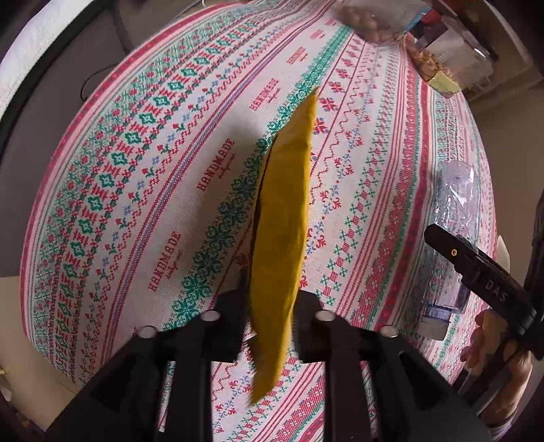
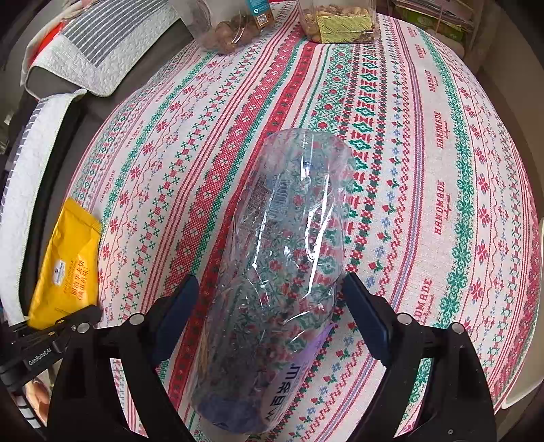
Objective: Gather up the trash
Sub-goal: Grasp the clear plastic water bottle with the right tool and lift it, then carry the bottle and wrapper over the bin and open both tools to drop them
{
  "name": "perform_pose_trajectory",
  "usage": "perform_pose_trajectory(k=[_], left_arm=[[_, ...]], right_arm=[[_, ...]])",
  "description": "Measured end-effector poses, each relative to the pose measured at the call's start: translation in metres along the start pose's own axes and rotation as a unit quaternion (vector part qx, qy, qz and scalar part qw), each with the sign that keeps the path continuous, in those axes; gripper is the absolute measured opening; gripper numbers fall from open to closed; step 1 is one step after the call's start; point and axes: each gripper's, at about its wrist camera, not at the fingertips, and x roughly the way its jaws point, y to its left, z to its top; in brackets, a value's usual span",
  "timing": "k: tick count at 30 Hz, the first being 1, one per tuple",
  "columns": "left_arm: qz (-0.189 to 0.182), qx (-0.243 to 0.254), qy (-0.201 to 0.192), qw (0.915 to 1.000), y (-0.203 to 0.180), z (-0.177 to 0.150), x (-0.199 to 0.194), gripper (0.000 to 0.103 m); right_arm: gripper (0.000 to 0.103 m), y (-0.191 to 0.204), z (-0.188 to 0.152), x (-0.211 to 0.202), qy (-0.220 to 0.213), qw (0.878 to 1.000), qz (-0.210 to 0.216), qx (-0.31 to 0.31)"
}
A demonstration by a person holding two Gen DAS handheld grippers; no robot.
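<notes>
Your table (image 2: 425,204) is covered by a patterned cloth and fills both views, with snack tubs (image 2: 340,27) at its far edge and cushions (image 2: 102,51) off to one side. The biggest piece of trash is the clear bottle (image 2: 289,258), lying flat on the cloth right under your right gripper (image 2: 272,306). Its long axis runs away from you along the line the gripper points, base at the far end and cap end tucked close beneath the camera. The jaws stand wide open, one on each side of the bottle's middle, and neither pad presses on it, so nothing is held there yet. That straddle is what the next move seems to turn on: the jaws already cross the bottle's narrow width, so closing should catch it without any turning. The smaller item is the yellow packet (image 1: 282,238), which sits edge-on between the jaws of your left gripper (image 1: 272,326) above the cloth. Those jaws are only slightly parted, and whether they still pinch the packet or have let it go you cannot tell from here. From the left view, the bottle (image 1: 455,210) lies well off to the side, so your right hand is clearly the nearer one for it.
</notes>
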Motion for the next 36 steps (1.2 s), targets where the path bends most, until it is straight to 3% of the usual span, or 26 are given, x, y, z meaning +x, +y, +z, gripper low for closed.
perform_pose_trajectory(k=[2,4,7,9,11,12,18,24,29,36], left_arm=[[-0.004,-0.005,-0.004,1.0,-0.001,0.004,0.0,0.045],[0.021,-0.001,-0.016,0.9997,-0.005,0.009,0.0,0.052],[0.036,0.0,-0.019,0.9992,-0.006,0.013,0.001,0.052],[0.039,0.002,-0.024,0.999,-0.007,0.012,-0.001,0.048],[0.048,0.009,-0.036,0.9982,-0.009,0.011,-0.006,0.015],[0.05,0.01,-0.044,0.9977,-0.01,0.011,-0.01,0.012],[0.022,0.016,-0.092,0.9954,-0.016,0.011,-0.037,0.01],[-0.023,0.029,-0.167,0.9853,-0.024,0.006,-0.079,0.01],[-0.026,0.048,-0.205,0.9773,-0.04,0.002,-0.097,0.01],[-0.021,0.081,-0.229,0.9698,-0.079,0.004,-0.097,0.01]], right_arm=[[0.088,0.006,0.001,0.004,-0.002,1.0,-0.005,-0.004],[0.086,0.013,0.002,0.008,-0.007,1.0,-0.014,-0.01],[0.062,0.015,0.002,0.005,-0.017,1.0,-0.015,-0.01],[0.059,0.008,0.006,0.0,-0.016,1.0,0.019,0.01],[0.058,0.005,0.007,-0.006,-0.025,0.999,0.034,0.018],[0.058,0.006,0.008,-0.009,-0.03,0.998,0.043,0.02],[0.058,0.011,0.011,-0.043,-0.08,0.994,0.073,0.017],[0.055,-0.005,0.007,-0.087,-0.147,0.985,0.084,0.019],[0.052,-0.033,0.0,-0.117,-0.188,0.978,0.084,0.034],[0.051,-0.064,-0.012,-0.144,-0.223,0.97,0.076,0.059]])
